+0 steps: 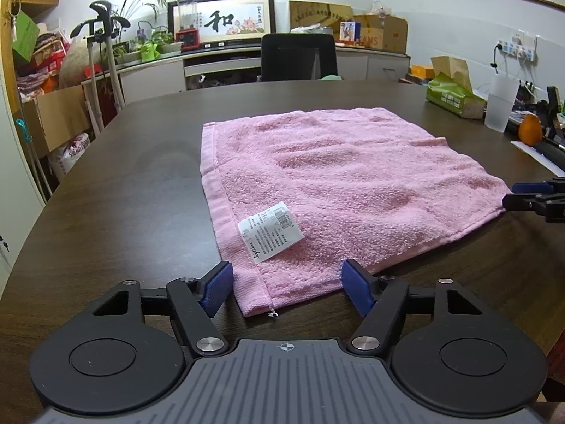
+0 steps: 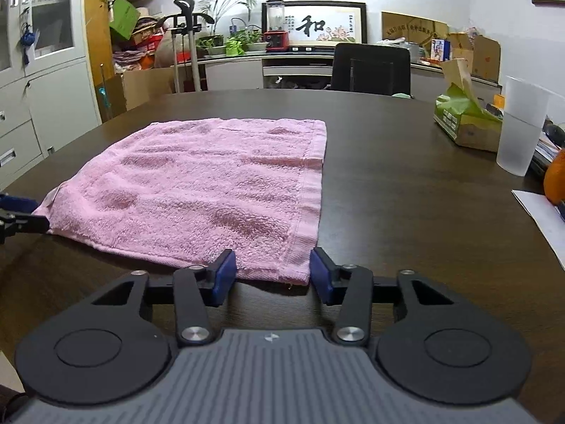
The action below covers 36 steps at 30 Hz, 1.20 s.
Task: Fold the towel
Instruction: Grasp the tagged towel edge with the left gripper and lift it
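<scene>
A pink towel lies flat on the dark wooden table, with a white label near its near left corner. My left gripper is open, its blue pads on either side of that corner. In the right wrist view the towel spreads to the left. My right gripper is open around the towel's near right corner. Each gripper also shows in the other's view: the right one at the towel's right corner, the left one at the left edge.
A tissue box, a frosted plastic cup, an orange and papers sit at the table's right side. A black office chair stands behind the table's far edge. Cabinets and boxes line the left wall.
</scene>
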Available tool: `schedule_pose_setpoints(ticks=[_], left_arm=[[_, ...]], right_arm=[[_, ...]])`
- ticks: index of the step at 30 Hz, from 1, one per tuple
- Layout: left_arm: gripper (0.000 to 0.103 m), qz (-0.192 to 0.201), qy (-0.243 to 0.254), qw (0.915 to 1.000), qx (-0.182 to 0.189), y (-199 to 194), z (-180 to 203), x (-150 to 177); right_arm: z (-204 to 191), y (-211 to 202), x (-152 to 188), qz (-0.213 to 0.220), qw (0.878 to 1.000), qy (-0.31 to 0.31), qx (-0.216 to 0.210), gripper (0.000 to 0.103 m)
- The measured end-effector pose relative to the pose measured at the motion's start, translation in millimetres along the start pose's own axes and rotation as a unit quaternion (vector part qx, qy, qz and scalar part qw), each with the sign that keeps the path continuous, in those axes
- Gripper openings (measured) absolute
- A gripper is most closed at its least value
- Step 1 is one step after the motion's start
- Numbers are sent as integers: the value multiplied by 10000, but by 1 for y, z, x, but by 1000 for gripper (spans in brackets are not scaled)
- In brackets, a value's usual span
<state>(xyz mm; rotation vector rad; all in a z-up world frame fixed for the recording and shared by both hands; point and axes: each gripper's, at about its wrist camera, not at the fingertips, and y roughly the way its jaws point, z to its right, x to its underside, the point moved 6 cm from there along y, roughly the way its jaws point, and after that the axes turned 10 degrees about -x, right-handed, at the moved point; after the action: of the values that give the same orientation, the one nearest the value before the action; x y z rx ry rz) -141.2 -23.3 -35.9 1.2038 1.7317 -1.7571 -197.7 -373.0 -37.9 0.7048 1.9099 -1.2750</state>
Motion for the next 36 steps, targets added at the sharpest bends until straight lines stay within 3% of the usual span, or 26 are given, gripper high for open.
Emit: schedule_pose_setpoints(ticks=[3, 7, 14, 20, 24, 30, 36], left_arm=[[57, 35, 75, 10000, -33, -3, 4, 1], [35, 59, 145, 9999, 36, -6, 9, 1], [10, 74, 155, 9998, 64, -7, 15, 0], [7, 150, 7, 9998, -113, -15, 12, -2], [7, 525, -47, 9984, -222, -38, 10, -11], [7, 839, -275, 9957, -267, -56, -4, -43], [7, 890, -295, 9948, -387, -26, -10, -90]], right_arm=[[-2, -1, 1, 29, 10000, 41, -3, 37], [-5, -3, 3, 67, 9999, 96, -8, 23], [-10, -5, 6, 134, 9997, 192, -16, 13], [-17, -19, 2, 447, 9981, 377, -209, 11], [-28, -43, -12, 942, 9948, 271, -289, 10], [-41, -64, -42, 1525, 9876, 165, -342, 10], [-36, -46, -87, 1691, 9849, 236, -301, 10]])
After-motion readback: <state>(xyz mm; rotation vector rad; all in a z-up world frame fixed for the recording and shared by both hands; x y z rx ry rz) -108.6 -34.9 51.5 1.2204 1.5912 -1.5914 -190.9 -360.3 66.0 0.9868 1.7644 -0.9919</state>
